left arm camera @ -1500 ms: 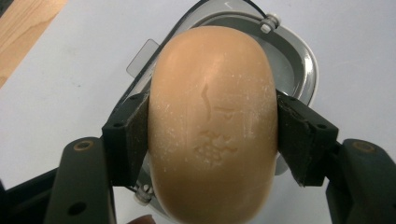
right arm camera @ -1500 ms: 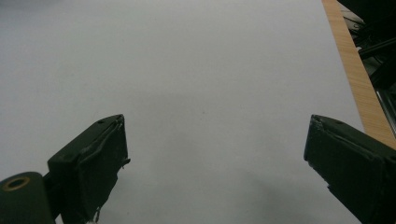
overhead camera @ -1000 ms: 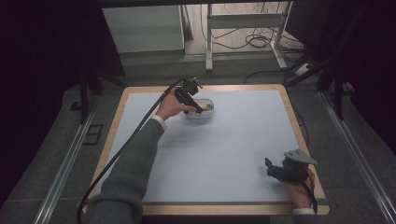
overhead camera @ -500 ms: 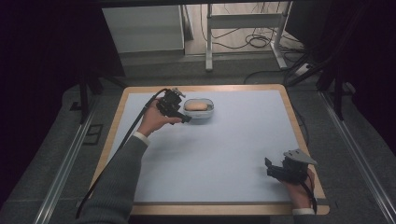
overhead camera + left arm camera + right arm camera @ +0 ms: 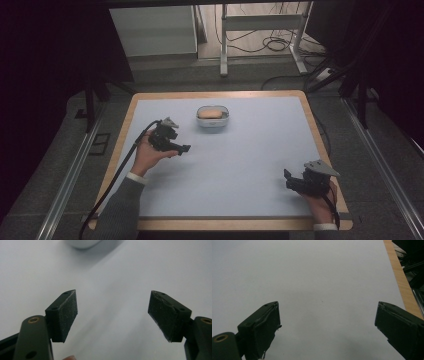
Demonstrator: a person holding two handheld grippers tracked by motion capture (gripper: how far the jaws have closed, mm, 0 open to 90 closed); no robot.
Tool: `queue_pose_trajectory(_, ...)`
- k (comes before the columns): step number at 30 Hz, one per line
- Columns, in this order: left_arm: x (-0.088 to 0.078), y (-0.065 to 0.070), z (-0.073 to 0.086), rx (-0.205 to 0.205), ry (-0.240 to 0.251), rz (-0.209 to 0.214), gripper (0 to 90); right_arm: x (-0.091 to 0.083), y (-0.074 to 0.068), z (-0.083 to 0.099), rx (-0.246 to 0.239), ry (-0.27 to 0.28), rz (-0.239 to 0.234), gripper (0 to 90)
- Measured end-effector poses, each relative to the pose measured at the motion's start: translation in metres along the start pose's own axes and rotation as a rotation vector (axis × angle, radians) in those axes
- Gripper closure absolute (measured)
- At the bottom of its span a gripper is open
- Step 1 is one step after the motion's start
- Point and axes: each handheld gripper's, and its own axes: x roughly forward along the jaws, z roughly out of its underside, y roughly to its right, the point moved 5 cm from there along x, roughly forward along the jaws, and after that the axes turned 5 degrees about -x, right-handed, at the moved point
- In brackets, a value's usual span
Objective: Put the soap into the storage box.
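1. My right gripper [image 5: 296, 181] is closest to me, low by the near right corner of the tabletop [image 5: 250, 165]. My right hand [image 5: 320, 207] holds it from behind.
2. In the right gripper view, its two black fingers [image 5: 263, 328] are wide apart. There is nothing between them, just the plain pale tabletop [image 5: 317, 285].
3. In that same view I can see the wooden edge [image 5: 402, 280] of the tabletop off to the right side.
4. My left gripper [image 5: 176, 146] is a bit farther away, over the left part of the tabletop. My left hand [image 5: 147, 155] holds it, and my grey sleeve [image 5: 120, 212] comes in from the bottom.
5. A black cable [image 5: 117, 175] hangs from the left gripper and runs back toward me along the left edge.
6. In the left gripper view, its fingers [image 5: 63, 315] are wide apart too. They hold nothing, and the pale tabletop [image 5: 112, 302] shows between them.
7. Farther away is a small white bowl [image 5: 212, 117]. It sits on the tabletop near the far edge, about in the middle. It is well apart from both grippers.
8. Something small and light brown [image 5: 212, 113] lies inside the bowl. I cannot tell what it is.
9. At the top of the left gripper view, I can see the round bottom of the bowl [image 5: 83, 243], blurry.
10. Past the tabletop is the grey floor [image 5: 200, 70], with some white frame legs [image 5: 224, 35] and dark cords [image 5: 260, 45] lying on it.
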Motion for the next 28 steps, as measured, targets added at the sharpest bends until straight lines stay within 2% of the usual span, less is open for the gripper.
queue_pose_trajectory(3, -0.003, 0.000, 0.018, -0.015, -0.004, -0.004, 23.5, 0.000, -0.002, -0.001, -0.003, 0.001, -0.004, 6.0)
queue_pose_trajectory(7, -0.010, 0.000, 0.041, -0.059, 0.017, 0.011, 23.1, 0.001, -0.003, -0.001, -0.007, -0.002, -0.007, 6.0)
queue_pose_trajectory(10, -0.015, -0.001, 0.055, -0.073, 0.014, -0.020, 22.9, 0.002, -0.003, 0.000, -0.007, -0.004, -0.006, 6.0)
queue_pose_trajectory(12, -0.019, -0.001, 0.063, -0.083, 0.018, -0.024, 22.8, 0.002, -0.003, 0.000, -0.005, -0.004, -0.005, 6.0)
queue_pose_trajectory(18, -0.021, -0.006, 0.075, -0.099, 0.010, -0.043, 22.3, 0.002, -0.004, 0.000, -0.014, -0.007, -0.002, 6.0)
queue_pose_trajectory(28, -0.021, -0.004, 0.075, -0.105, 0.029, -0.032, 21.9, 0.000, -0.005, -0.002, -0.017, 0.010, -0.009, 6.0)
